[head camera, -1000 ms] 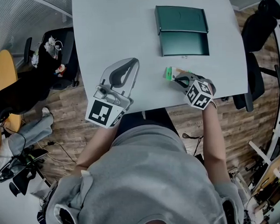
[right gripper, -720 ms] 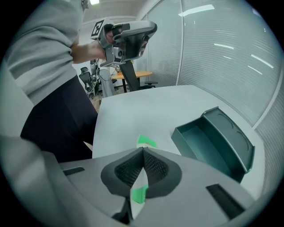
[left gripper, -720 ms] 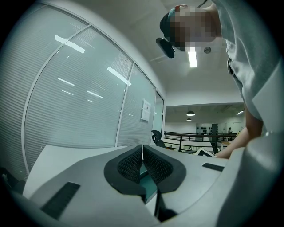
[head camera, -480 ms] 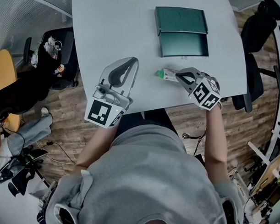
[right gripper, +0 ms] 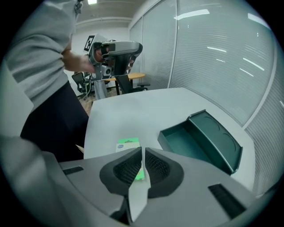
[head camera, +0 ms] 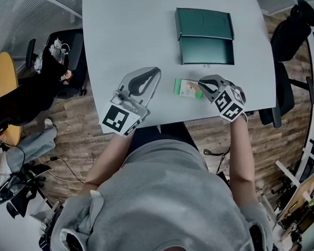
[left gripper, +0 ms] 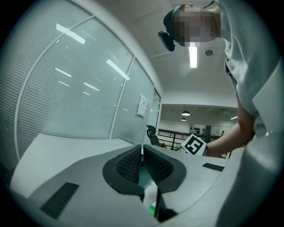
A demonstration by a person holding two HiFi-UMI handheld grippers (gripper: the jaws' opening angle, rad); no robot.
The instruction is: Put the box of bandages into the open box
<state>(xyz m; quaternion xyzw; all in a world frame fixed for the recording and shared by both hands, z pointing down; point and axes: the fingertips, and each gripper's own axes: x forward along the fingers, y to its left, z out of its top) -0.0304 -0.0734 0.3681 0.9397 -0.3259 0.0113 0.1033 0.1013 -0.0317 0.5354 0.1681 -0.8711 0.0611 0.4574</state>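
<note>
- open box (head camera: 206, 49) sits far-centre on the table (head camera: 128, 31), its lid (head camera: 204, 22) folded back on the far side, inside bare, so nothing delivered yet
- box of bandages (head camera: 187, 88) lies flat on the table on the near side of the open box, slightly left of its centre, with a clear strip of table between them, not touching
- right gripper (head camera: 201, 85) is near-right of the open box, tips at the right end of the box of bandages; jaws closed to a slit with nothing clamped
- right gripper view shows the green box of bandages lying on the table beyond the tips and through the slit; can't tell whether the tips touch its edge
- left gripper (head camera: 154, 72) hovers near-left of the open box, left of the box of bandages and apart from it; jaws closed and empty, pointing about level across the table
- status, my read: early stage, no grasp, no lift, no placement
- left to do: open the right jaws, take the box of bandages across its narrow side, lift, carry the short way to the open box, set it inside, release
- watch-out: the box of bandages is thin and flat on the table, so getting the jaws round an edge looks like the fiddly bit; the lid is out of the way, entry from above looks free
</note>
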